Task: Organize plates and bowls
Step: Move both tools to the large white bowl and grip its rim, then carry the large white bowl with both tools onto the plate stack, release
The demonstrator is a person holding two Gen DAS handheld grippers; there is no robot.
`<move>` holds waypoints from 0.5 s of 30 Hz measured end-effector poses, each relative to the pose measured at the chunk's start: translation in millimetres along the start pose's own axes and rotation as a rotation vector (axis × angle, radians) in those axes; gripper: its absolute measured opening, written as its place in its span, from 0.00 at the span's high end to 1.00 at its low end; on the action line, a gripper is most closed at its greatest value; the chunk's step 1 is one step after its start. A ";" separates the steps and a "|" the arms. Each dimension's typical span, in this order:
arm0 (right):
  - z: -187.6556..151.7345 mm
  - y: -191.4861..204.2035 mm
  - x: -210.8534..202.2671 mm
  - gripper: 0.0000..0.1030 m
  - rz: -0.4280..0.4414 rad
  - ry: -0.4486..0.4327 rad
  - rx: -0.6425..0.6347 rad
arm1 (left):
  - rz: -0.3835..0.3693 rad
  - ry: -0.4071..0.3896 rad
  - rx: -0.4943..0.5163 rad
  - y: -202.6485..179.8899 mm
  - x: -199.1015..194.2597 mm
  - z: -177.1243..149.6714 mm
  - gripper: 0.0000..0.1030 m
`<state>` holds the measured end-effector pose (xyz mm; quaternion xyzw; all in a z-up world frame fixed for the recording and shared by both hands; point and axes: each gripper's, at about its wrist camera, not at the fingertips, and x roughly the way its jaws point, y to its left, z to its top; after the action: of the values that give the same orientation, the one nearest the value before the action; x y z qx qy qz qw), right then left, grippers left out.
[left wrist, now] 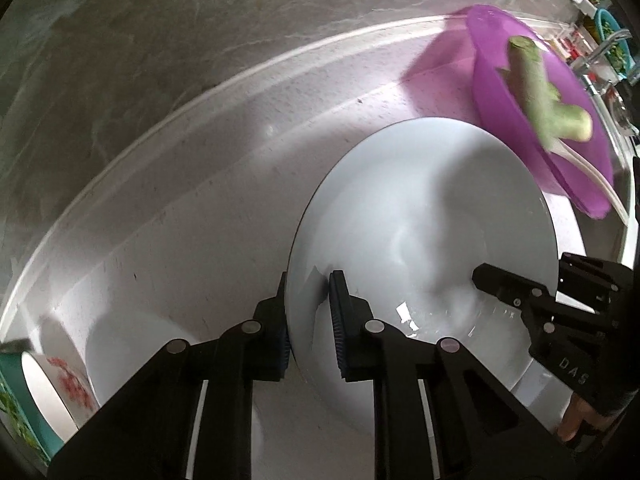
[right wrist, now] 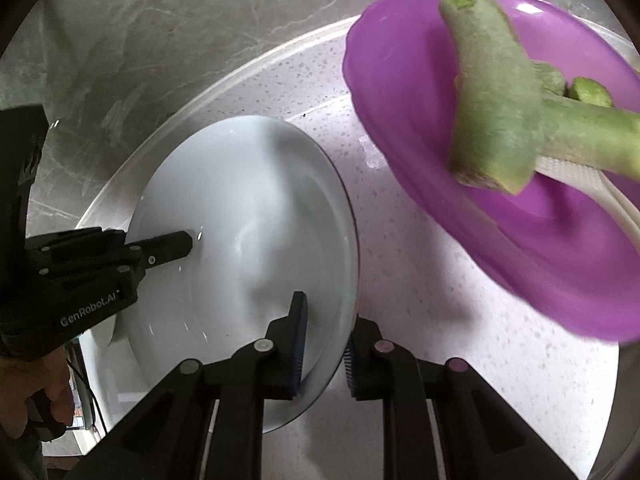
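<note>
A white plate [left wrist: 420,220] rests on a speckled white counter [left wrist: 200,200]. My left gripper [left wrist: 310,304] is shut on its left rim, one blue pad above the rim and one below. My right gripper [right wrist: 326,332] pinches the opposite rim of the same plate [right wrist: 240,208], pads pressing both faces. In the left wrist view the right gripper [left wrist: 524,276] shows at the plate's right edge. A purple plate [right wrist: 400,80] holding green vegetable stalks [right wrist: 492,100] sits to the right, apart from the white plate.
A grey marble wall [left wrist: 160,40] backs the counter. A flower-patterned bowl [left wrist: 60,384], a teal container [left wrist: 16,400] and a white dish [left wrist: 132,360] lie at lower left. A tap and clutter [left wrist: 600,52] show at far right. Hands [right wrist: 40,392] hold both grippers.
</note>
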<state>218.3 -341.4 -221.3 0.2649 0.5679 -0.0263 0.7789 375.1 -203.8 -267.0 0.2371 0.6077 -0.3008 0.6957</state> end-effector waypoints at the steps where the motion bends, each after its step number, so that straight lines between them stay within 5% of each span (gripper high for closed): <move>1: -3.0 0.4 -4.5 0.82 0.000 -0.001 -0.005 | -0.007 0.000 0.000 -2.8 -2.6 -4.7 0.85; 15: -102.6 -48.7 -84.2 0.83 -0.038 -0.009 0.010 | -0.136 -0.016 0.074 -119.5 -27.8 -97.5 0.86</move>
<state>82.6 -359.6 -186.3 0.2579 0.5693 -0.0452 0.7793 219.8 -216.8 -249.8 0.2186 0.6053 -0.3715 0.6692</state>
